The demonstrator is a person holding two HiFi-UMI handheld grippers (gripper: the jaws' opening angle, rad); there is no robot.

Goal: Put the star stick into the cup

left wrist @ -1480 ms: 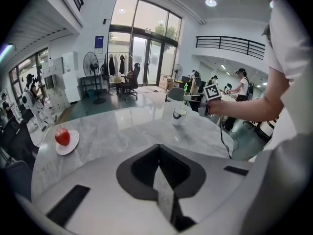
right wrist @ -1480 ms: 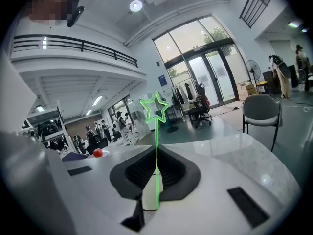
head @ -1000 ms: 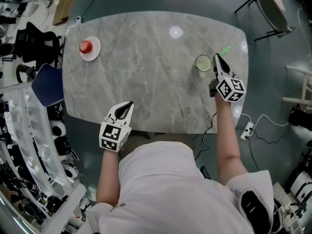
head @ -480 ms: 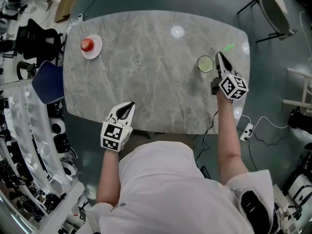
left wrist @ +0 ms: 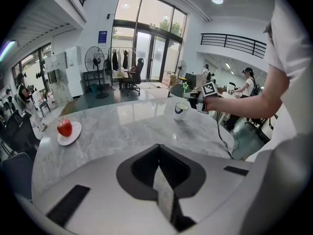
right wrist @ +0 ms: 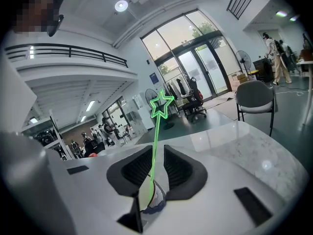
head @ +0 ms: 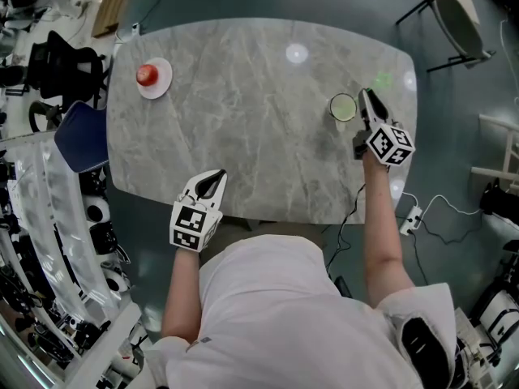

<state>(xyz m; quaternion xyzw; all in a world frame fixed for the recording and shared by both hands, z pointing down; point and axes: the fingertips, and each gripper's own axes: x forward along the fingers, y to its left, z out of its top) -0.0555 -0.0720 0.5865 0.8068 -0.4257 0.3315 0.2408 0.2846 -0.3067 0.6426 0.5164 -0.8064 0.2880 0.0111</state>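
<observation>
In the right gripper (right wrist: 155,156), jaws clenched on the star stick (right wrist: 156,136), pinched low on its thin shaft. Held near upright: wire-thin, glowing green, an outline star at the top. Just beneath the jaws, the cup (right wrist: 155,200), white and round, with a dark blue mark on its wall. Lower end of the stick seen against the cup's mouth; inside it or not, impossible to tell. From the head view, the cup just beside the gripper's left flank, both close to the table's right edge, with only a narrow strip of stone beyond.

In the left gripper (left wrist: 158,155), jaws pressed together on nothing. Parked at the near edge of the table (head: 243,128), tips over the stone, marker cube hanging off the rim.

Between the two, a wide stretch of grey marble-look top: veined, glossy enough to mirror ceiling lights, rounded at the corners. At the far left corner, a red apple (head: 147,74) on a small white plate (head: 160,87), well apart from both grippers. Off the right side, a chair (head: 454,14) and a white power strip (head: 408,215) with its cable on the dark floor. Off the left, cluttered gear close against the table edge.
</observation>
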